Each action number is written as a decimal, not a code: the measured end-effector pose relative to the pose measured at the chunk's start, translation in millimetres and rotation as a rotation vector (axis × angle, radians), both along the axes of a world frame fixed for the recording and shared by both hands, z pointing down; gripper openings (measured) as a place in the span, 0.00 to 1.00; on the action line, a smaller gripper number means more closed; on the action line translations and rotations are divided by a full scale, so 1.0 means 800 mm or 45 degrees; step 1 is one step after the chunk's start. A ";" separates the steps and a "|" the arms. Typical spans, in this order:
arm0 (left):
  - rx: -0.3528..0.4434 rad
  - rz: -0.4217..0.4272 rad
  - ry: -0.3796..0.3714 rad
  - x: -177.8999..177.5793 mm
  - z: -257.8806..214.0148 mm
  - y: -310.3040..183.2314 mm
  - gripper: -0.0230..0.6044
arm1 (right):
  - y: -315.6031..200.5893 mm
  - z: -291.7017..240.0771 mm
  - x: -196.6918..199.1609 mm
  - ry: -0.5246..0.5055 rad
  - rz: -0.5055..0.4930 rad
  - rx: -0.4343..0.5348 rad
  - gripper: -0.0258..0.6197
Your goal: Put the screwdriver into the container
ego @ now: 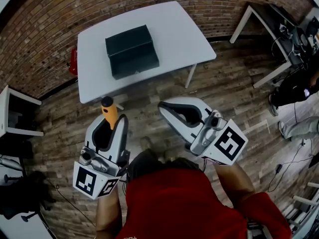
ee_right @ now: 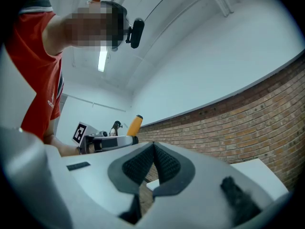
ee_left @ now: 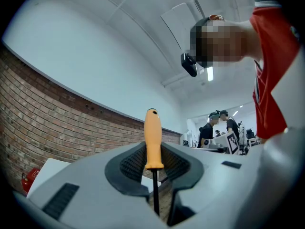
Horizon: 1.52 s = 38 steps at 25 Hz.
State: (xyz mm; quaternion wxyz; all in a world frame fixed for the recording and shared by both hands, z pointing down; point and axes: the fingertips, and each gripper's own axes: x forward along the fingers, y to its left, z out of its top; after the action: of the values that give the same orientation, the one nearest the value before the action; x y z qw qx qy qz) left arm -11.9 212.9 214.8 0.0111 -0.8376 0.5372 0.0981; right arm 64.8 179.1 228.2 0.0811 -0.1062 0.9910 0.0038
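Note:
My left gripper [ego: 110, 121] is shut on a screwdriver [ego: 109, 111] with an orange handle and a thin dark shaft. In the left gripper view the screwdriver [ee_left: 153, 142] stands upright between the pads, handle above them. My right gripper [ego: 172, 108] is shut with nothing in it; its pads [ee_right: 153, 163] meet. The orange handle [ee_right: 135, 123] also shows in the right gripper view, off to the left. A dark rectangular container [ego: 131, 51] sits on the white table [ego: 179, 34], ahead of both grippers. Both grippers are held over the floor, short of the table's near edge.
Brick wall runs behind the table. A red object [ego: 74, 62] sits on the floor by the table's left edge. White shelving [ego: 12, 113] stands at the left, another table [ego: 264, 24] and a seated person [ego: 299, 98] at the right. Wooden floor lies between.

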 end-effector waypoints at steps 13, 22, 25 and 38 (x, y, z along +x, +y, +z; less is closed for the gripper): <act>0.023 0.010 0.014 -0.044 0.002 -0.038 0.18 | -0.038 0.003 -0.044 0.025 0.008 0.018 0.09; 0.027 0.058 0.019 -0.099 0.001 -0.098 0.18 | -0.098 -0.005 -0.107 0.001 0.047 -0.021 0.09; 0.025 0.072 0.028 -0.117 0.005 -0.119 0.18 | -0.118 0.005 -0.120 0.031 0.051 -0.003 0.09; 0.026 0.162 0.040 -0.182 0.004 -0.189 0.18 | -0.185 -0.006 -0.182 0.029 0.144 -0.009 0.09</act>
State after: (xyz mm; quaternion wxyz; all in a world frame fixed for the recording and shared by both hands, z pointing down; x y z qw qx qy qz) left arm -157.2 61.9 218.1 0.0050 -0.8683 0.4820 0.1170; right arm -80.7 30.9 223.5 0.0691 -0.1622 0.9843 0.0059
